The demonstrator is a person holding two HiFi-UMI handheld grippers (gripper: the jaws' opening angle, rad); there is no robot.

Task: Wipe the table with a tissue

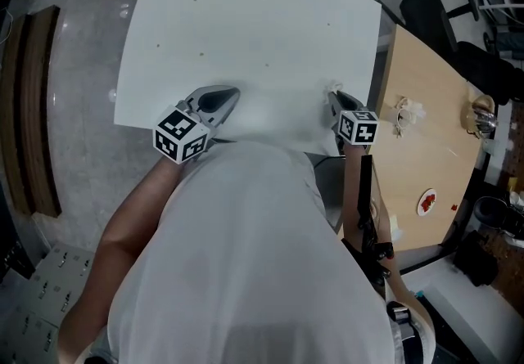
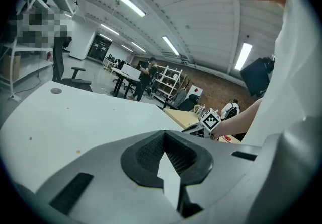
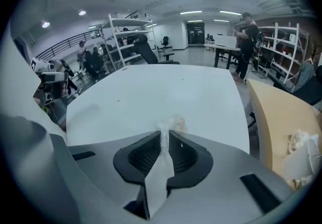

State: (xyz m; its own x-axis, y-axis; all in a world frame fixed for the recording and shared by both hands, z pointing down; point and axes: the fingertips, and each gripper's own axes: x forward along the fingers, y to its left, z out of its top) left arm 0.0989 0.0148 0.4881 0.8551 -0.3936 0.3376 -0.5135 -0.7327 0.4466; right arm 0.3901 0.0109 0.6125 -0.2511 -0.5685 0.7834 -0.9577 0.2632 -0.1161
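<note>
The right gripper [image 3: 165, 136] is pinching the tissue [image 3: 161, 167] between closed jaws, and we are judging that the small tuft is sticking out past the tips so that soft paper, not plastic, is meeting the white table [image 3: 166, 92]. In the head view the right gripper [image 1: 338, 101] is sitting at about 2 o'clock from the middle, low over the near edge of the table [image 1: 246, 27]. That is looking to us like a starting spot for strokes toward 12 o'clock, where a few small specks [image 1: 201, 54] are lying. The left gripper [image 2: 163, 134] is showing its jaws brought together at the tips with nothing between them. At about 11 o'clock in the head view, the left gripper [image 1: 219, 101] is resting at the same near edge, probably parked out of the wiping path. We are seeing little of that edge itself, since the person's shirt [image 1: 246, 256] is covering it toward 6 o'clock. Whether the tuft is touching the surface we cannot tell. At 3 o'clock a wooden desk [image 1: 426, 158] is carrying crumpled paper [image 1: 407, 111], too small for us to identify.
</note>
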